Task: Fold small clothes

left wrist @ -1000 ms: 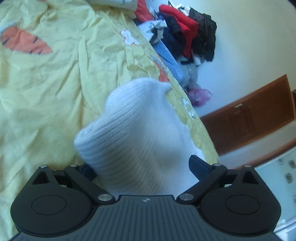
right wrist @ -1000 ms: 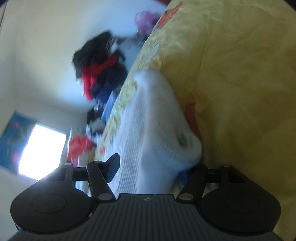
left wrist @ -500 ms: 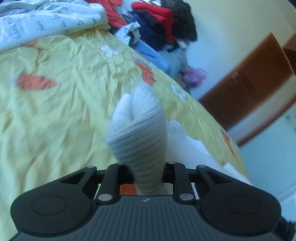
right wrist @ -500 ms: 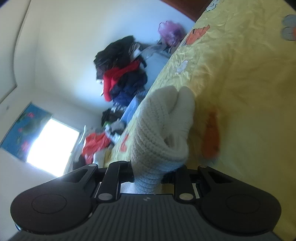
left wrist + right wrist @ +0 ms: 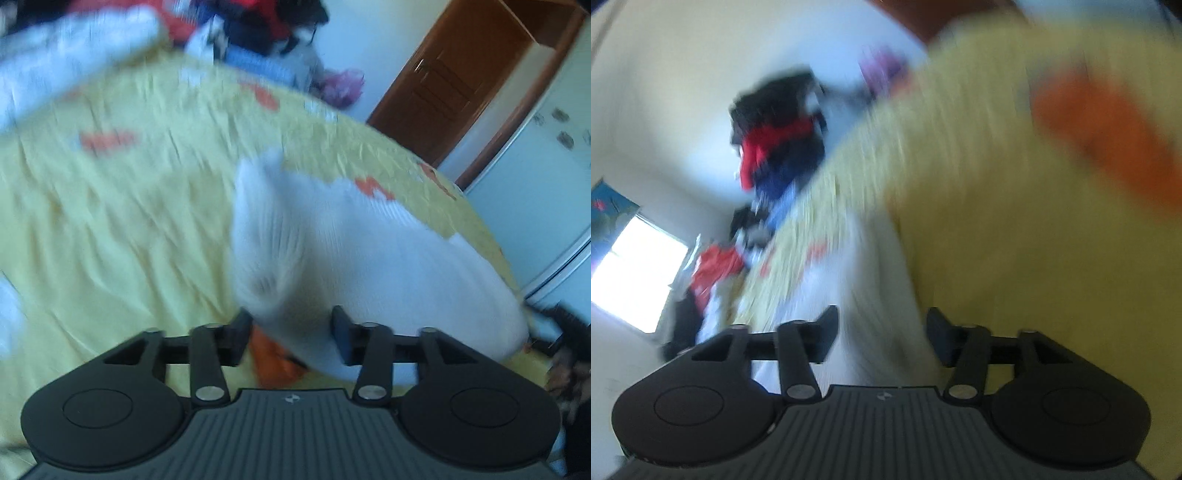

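Note:
A white knitted garment (image 5: 332, 251) lies bunched on the yellow bedsheet (image 5: 129, 206). My left gripper (image 5: 291, 332) is open, its fingers apart on either side of the garment's near edge. In the right wrist view the same white garment (image 5: 864, 295) runs between the fingers of my right gripper (image 5: 882, 332), which is also open. Both views are motion-blurred.
A pile of red, black and blue clothes (image 5: 258, 29) sits beyond the bed's far edge by the wall. A white quilt (image 5: 66, 62) lies at the far left. A brown wooden door (image 5: 454, 81) stands at the right. A bright window (image 5: 635, 269) shows in the right wrist view.
Both grippers were shut on folds of the white garment half a second ago. Both have opened and the garment has dropped onto the sheet. Both cameras are swinging.

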The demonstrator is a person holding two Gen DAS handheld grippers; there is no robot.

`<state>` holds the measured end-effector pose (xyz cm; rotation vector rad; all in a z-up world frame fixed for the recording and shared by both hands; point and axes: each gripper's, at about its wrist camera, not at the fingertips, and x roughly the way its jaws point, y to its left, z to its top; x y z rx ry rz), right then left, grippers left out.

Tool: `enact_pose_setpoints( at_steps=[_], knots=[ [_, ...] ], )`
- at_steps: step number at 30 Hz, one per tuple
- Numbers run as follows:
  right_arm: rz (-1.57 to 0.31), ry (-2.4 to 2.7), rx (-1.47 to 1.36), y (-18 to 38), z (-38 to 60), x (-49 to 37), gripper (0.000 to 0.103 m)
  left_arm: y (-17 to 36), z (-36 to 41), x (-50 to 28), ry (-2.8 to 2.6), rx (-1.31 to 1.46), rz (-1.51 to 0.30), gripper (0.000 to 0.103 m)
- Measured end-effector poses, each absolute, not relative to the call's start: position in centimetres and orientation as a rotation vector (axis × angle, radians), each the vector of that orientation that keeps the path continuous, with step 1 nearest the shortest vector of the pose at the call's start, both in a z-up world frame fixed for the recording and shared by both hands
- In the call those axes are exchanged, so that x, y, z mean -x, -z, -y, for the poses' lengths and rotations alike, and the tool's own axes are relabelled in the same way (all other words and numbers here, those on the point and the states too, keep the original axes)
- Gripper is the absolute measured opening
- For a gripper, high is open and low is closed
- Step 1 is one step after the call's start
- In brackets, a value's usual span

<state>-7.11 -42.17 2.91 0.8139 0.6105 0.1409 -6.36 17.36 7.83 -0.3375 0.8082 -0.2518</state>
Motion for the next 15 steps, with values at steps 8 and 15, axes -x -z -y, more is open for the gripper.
enact_pose_setpoints(
  at_steps=[8, 15],
  knots=[
    [-0.542, -0.226, -0.441, -8.0, 39.8, -2.8, 0.066, -13.1, -15.5, 2.6, 0.154, 0.144, -0.499, 0.085],
    [-0.701, -0.293, -0.295, -6.4, 35.1, -11.3, 0.066, -7.4, -9.3, -9.2, 0.127, -0.024, -0.756, 0.084]
  ],
)
